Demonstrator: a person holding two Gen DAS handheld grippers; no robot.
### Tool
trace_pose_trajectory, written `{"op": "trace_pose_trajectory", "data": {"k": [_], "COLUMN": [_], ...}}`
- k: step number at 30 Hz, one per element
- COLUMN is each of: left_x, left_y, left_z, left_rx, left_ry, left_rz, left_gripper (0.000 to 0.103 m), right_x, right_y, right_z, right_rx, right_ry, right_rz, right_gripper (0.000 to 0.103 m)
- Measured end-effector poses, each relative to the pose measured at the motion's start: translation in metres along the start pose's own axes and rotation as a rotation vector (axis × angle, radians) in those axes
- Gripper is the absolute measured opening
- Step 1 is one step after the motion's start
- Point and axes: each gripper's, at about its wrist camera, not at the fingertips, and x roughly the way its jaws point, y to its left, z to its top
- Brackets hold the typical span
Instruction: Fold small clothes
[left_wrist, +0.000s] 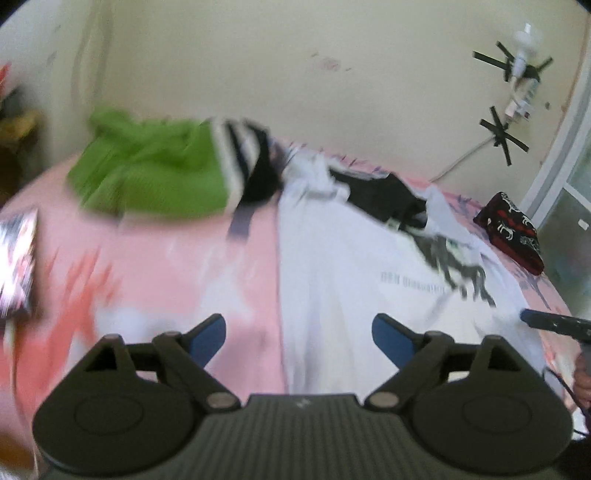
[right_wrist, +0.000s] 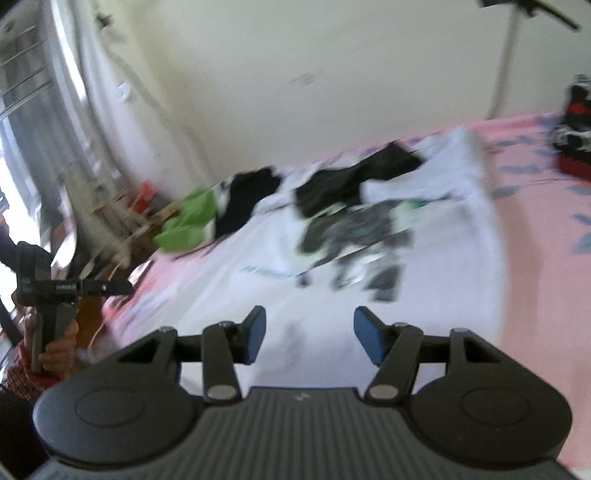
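Pink bed (left_wrist: 147, 258) w/ white tee (left_wrist: 351, 266), green top (left_wrist: 155, 173), dark clothes (left_wrist: 380, 195).

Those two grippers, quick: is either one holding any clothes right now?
Left gripper: open, nothing between its fingers, above the white shirt.
Right gripper: open, holding nothing, also over the white shirt.

Shirt (left_wrist: 343, 266) spread flat on bed (left_wrist: 184, 258), reaching toward wall (left_wrist: 295, 74). Second garment (left_wrist: 147, 173) heaped left of shirt, by far edge. Folded bundle (left_wrist: 511, 232) right of shirt, apart from it. Dark cloth (left_wrist: 384, 195) on shirt's far end.
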Motion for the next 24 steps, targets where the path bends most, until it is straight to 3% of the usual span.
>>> {"op": "trace_pose_trajectory", "data": {"k": [6, 10, 13, 14, 15, 17, 20, 24], "left_x": [-0.019, -0.011, 0.0, 0.005, 0.009, 0.015, 0.006, -0.016], "left_y": [0.0, 0.004, 0.01, 0.01, 0.008, 0.006, 0.001, 0.0], "left_z": [-0.053, -0.067, -0.075, -0.077, -0.079, -0.082, -0.081, -0.074], "left_rx": [-0.093, -0.142, -0.211, -0.225, -0.226, -0.224, -0.193, -0.173], "left_ry": [0.035, 0.087, 0.119, 0.133, 0.146, 0.177, 0.182, 0.146], "left_rz": [0.003, 0.019, -0.028, -0.039, -0.046, -0.065, -0.104, -0.12], "left_gripper": [0.091, 0.091, 0.09, 0.083, 0.064, 0.047, 0.008, 0.008], "right_x": [-0.005, -0.025, -0.051, -0.06, -0.071, -0.095, -0.135, -0.162], "right_y": [0.012, 0.01, 0.002, -0.003, -0.008, -0.019, -0.035, -0.036], "right_z": [-0.01, -0.014, -0.02, -0.022, -0.025, -0.03, -0.032, -0.043], "right_rx": [-0.023, -0.036, -0.023, -0.013, 0.001, 0.021, 0.041, 0.052], "right_ry": [0.006, 0.002, -0.003, -0.004, -0.008, -0.02, -0.044, -0.016], "right_rz": [0.033, 0.006, -0.035, -0.055, -0.083, -0.156, -0.287, -0.287], "right_gripper": [0.058, 0.058, 0.058, 0.058, 0.058, 0.058, 0.059, 0.059]}}
